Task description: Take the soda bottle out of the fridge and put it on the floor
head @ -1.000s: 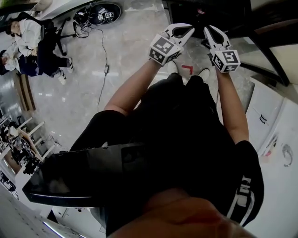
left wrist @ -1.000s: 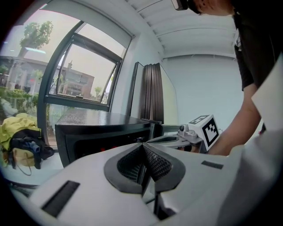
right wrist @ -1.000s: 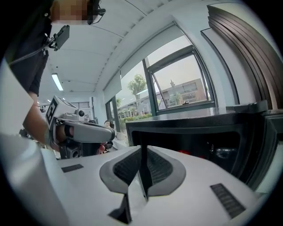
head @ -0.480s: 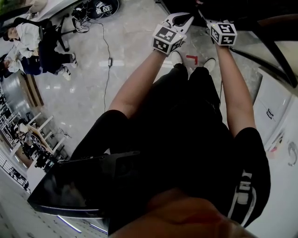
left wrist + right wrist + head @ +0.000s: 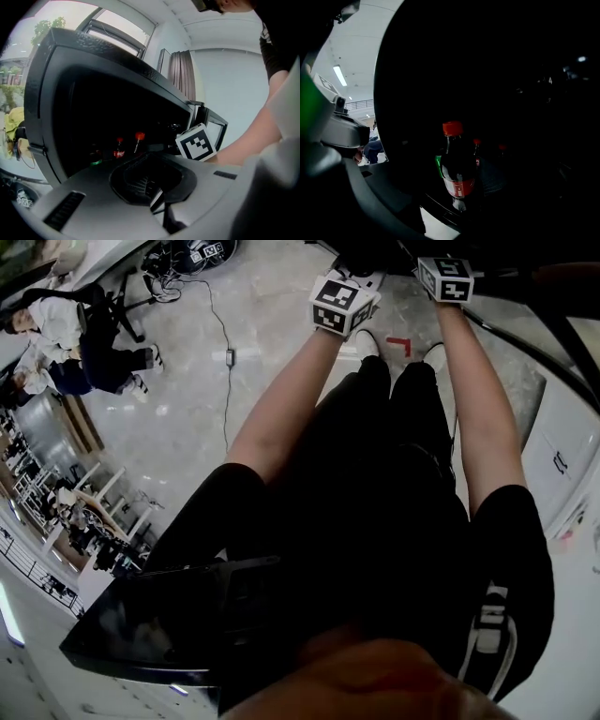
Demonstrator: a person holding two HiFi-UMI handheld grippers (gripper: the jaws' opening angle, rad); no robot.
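The black fridge point(image 5: 93, 70) stands open in front of me, its inside dark. A soda bottle point(image 5: 457, 171) with a red cap and red label stands upright at the shelf's front, close before my right gripper. Its jaws are opening, the bottle is framed between them and nothing touches it. More red-capped bottles point(image 5: 476, 141) stand behind it, with a green label beside. In the head view only the marker cubes show, the left cube point(image 5: 339, 306) and the right cube point(image 5: 446, 277). My left gripper point(image 5: 157, 157) is shut and empty, held just outside the fridge, left of the right cube point(image 5: 197, 142).
Grey tiled floor point(image 5: 272, 352) lies under me, with a red tape corner point(image 5: 401, 341) by my shoes and a cable point(image 5: 225, 348) running across. People sit on chairs at the far left point(image 5: 66, 334). A white cabinet point(image 5: 567, 460) stands at the right.
Both grippers have moved forward toward the fridge. The right gripper's jaws have left the head view's top edge. The view has tilted, so the floor mark and shoes sit higher.
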